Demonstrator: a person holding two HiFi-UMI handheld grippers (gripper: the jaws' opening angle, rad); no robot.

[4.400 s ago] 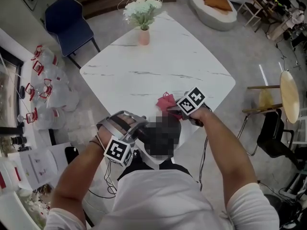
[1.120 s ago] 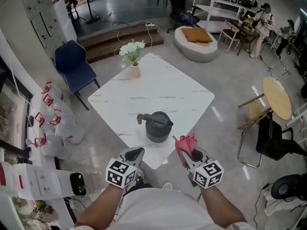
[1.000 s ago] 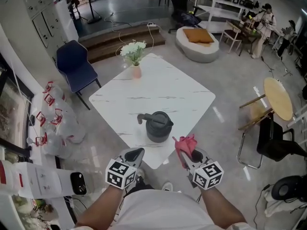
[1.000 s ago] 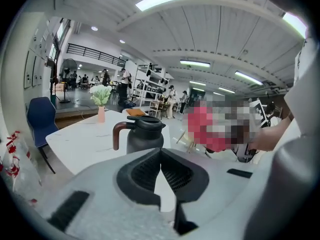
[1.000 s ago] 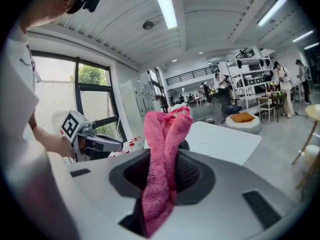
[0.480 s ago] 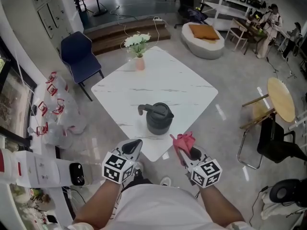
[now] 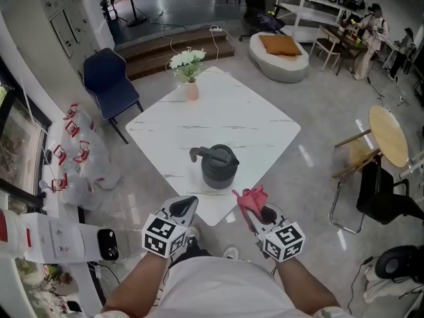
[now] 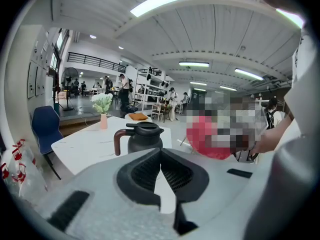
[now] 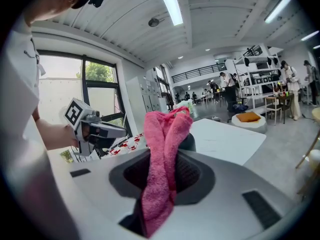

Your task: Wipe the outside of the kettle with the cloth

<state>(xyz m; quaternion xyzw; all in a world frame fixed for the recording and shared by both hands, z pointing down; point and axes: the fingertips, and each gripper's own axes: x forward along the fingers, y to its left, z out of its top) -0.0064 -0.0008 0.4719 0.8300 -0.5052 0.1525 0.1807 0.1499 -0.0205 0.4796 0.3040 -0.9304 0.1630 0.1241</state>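
Observation:
A dark grey kettle (image 7: 218,166) with a brown handle stands upright near the closest corner of the white marble table (image 7: 225,105). Both grippers hover off that corner, apart from the kettle. My left gripper (image 7: 188,203) is shut and empty; in its own view its jaws (image 8: 161,154) meet below the kettle (image 8: 145,138). My right gripper (image 7: 254,212) is shut on a pink cloth (image 7: 250,199), which stands up out of the jaws. In the right gripper view the cloth (image 9: 162,159) hides most of the kettle (image 9: 189,143) behind it.
A pink vase of white flowers (image 7: 189,68) stands at the table's far corner. A blue chair (image 7: 109,78) sits at the far left, clear bags (image 7: 73,158) lie on the floor left, and a round wooden table (image 7: 387,134) and a black chair (image 7: 377,191) stand at right.
Since the earliest frame both grippers have drawn back from the kettle to beyond the table's near corner. Over the last second nothing has visibly shifted except the head camera's framing.

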